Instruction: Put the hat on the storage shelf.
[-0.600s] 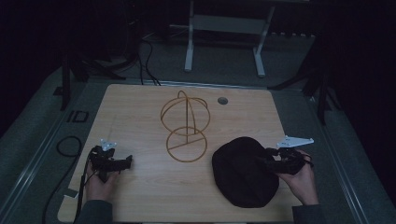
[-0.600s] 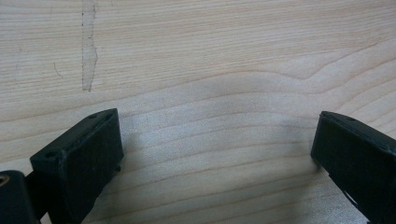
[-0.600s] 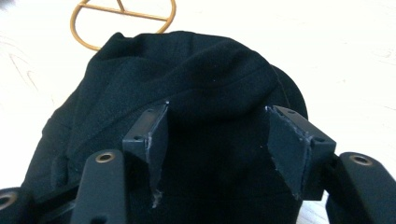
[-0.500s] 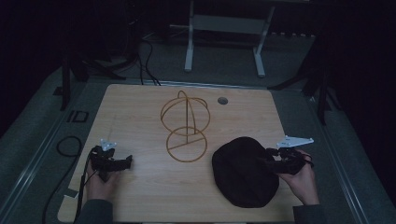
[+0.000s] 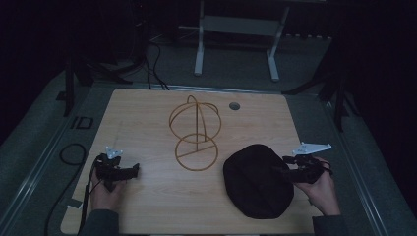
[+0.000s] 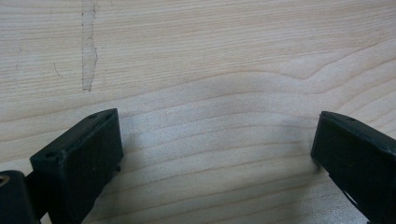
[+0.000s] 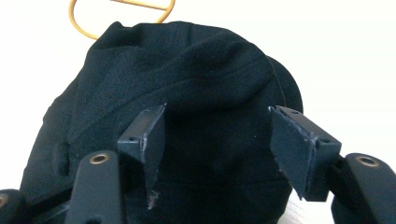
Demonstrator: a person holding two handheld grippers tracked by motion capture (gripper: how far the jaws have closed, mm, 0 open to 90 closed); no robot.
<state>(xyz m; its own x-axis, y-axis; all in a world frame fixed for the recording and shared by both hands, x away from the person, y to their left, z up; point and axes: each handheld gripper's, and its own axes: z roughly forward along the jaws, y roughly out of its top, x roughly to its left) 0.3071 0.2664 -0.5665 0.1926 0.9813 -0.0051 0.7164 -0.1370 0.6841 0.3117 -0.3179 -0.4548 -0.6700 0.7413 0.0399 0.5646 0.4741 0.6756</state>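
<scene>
Right gripper point(image 5: 286, 170) is sitting at the right edge of the black fabric cap point(image 5: 255, 181), jaws spread, straddling the cap's rim. In the right gripper view the pads point(image 7: 148, 135) are standing apart with the cloth bulging up between them point(image 7: 187, 84); not pinching it yet as far as I can tell, so I'm calling it unclenched, nothing grasped.

Cap is lying flat on the light wooden table point(image 5: 147, 113), near-right part, just beside the round base of the gold wire hat stand point(image 5: 195, 132) but apart from it. Stand is upright mid-table, dome of wire hoops on top, bare.

Left gripper point(image 5: 129, 171) is resting low over the table at the near left, well apart from cap and stand. Left gripper view is showing jaws wide over bare wood grain point(image 6: 210, 70), nothing between them. Released.

Step in hand, my read: the reach is done and the pick-up of the cap is just starting. Likely goal is getting the cap onto the wire stand.

Next move calls for:
- closing the right jaws on the cap's edge, catching a proper fold and not just the top layer
- lifting clear of the table before moving left toward the stand
- coming in above the dome, since the stand looks light and a side nudge could tip it
- left gripper is free to steady the base ring or spread the cap's opening
</scene>
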